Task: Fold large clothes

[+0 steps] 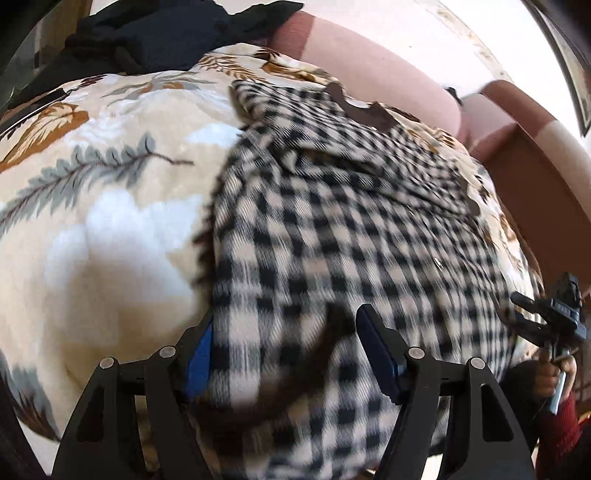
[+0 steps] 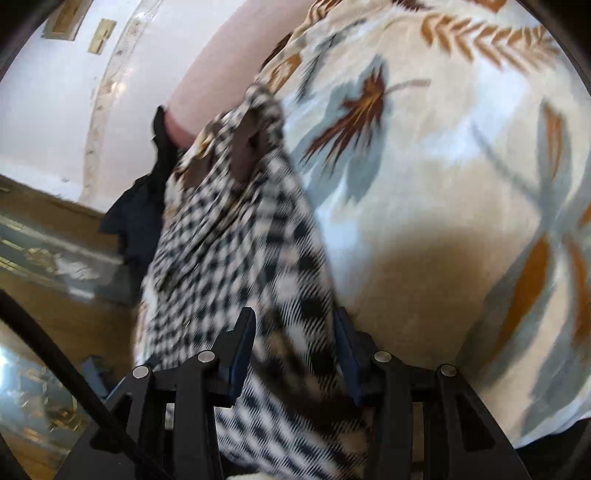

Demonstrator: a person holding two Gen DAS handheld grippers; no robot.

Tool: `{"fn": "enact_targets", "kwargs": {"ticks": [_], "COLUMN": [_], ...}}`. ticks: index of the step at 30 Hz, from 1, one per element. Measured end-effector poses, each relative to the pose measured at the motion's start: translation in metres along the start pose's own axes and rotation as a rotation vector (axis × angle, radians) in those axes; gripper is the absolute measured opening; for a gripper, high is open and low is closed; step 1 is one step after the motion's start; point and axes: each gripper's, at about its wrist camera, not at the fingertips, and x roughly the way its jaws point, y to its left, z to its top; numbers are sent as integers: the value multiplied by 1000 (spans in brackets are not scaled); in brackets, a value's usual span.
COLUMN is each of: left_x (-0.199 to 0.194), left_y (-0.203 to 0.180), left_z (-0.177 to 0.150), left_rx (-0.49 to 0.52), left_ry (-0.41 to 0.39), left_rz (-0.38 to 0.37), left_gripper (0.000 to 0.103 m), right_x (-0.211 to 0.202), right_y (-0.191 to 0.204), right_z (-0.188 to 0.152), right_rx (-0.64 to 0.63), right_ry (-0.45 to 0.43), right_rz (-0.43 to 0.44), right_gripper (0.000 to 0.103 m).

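Note:
A black-and-white checked garment with brown trim [image 1: 332, 229] lies spread on a leaf-patterned blanket [image 1: 92, 221]. My left gripper [image 1: 284, 339] is open, its blue-padded fingers [image 1: 380, 354] astride the garment's near edge. In the right wrist view the same checked garment [image 2: 240, 240] runs away from me over the blanket [image 2: 443, 203]. My right gripper [image 2: 295, 339] has its jaws apart with a thick bunch of the cloth between them. The right gripper also shows at the right edge of the left wrist view [image 1: 554, 317], held in a hand.
A dark garment [image 1: 147, 33] lies at the blanket's far end, also seen in the right wrist view [image 2: 144, 214]. A pink bolster [image 1: 369, 70] and a brown headboard [image 1: 535, 162] border the bed. Wooden floor [image 2: 55, 295] lies left of the bed.

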Motion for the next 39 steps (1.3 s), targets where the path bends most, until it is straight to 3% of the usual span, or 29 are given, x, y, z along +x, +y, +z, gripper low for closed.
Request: {"fn": "enact_targets", "kwargs": {"ticks": [3, 7, 10, 16, 20, 23, 32, 33, 34, 35, 36, 37, 39], "left_x": [-9, -19, -25, -31, -31, -29, -7, -3, -1, -1, -2, -4, -16], "left_y": [3, 19, 30, 19, 15, 12, 12, 10, 8, 6, 4, 4, 5], "left_z": [-15, -31, -43, -66, -80, -88, -109, -111, -112, -113, -114, -114, -115], "left_rx": [-30, -124, -200, -163, -150, -143, -163, -159, -147, -129, -119, -120, -149], "left_ry": [-3, -10, -18, -22, 8, 29, 178, 201, 210, 212, 206, 198, 169], "left_rz": [-51, -111, -154, -78, -62, -41, -2, 5, 15, 27, 38, 41, 14], "left_gripper": [65, 50, 48, 48, 58, 58, 58, 56, 45, 26, 17, 7, 5], "right_x": [1, -3, -3, -8, -11, -11, 2, 3, 3, 3, 3, -1, -7], "right_y": [-2, -8, -11, -18, -18, -16, -11, -9, -7, -5, -3, -1, 5], "right_z": [-13, -38, -52, -73, -84, -92, -120, -121, -122, -124, -125, -127, -128], "right_rx": [22, 45, 50, 53, 20, -1, -64, -74, -87, -94, -98, -109, -129], "right_ry": [27, 71, 88, 108, 118, 129, 220, 217, 212, 209, 203, 192, 170], "right_rz": [46, 93, 106, 115, 84, 56, -87, -98, -111, -115, -112, -107, -109], "right_gripper": [47, 47, 47, 47, 47, 47, 46, 42, 35, 30, 18, 13, 10]}}
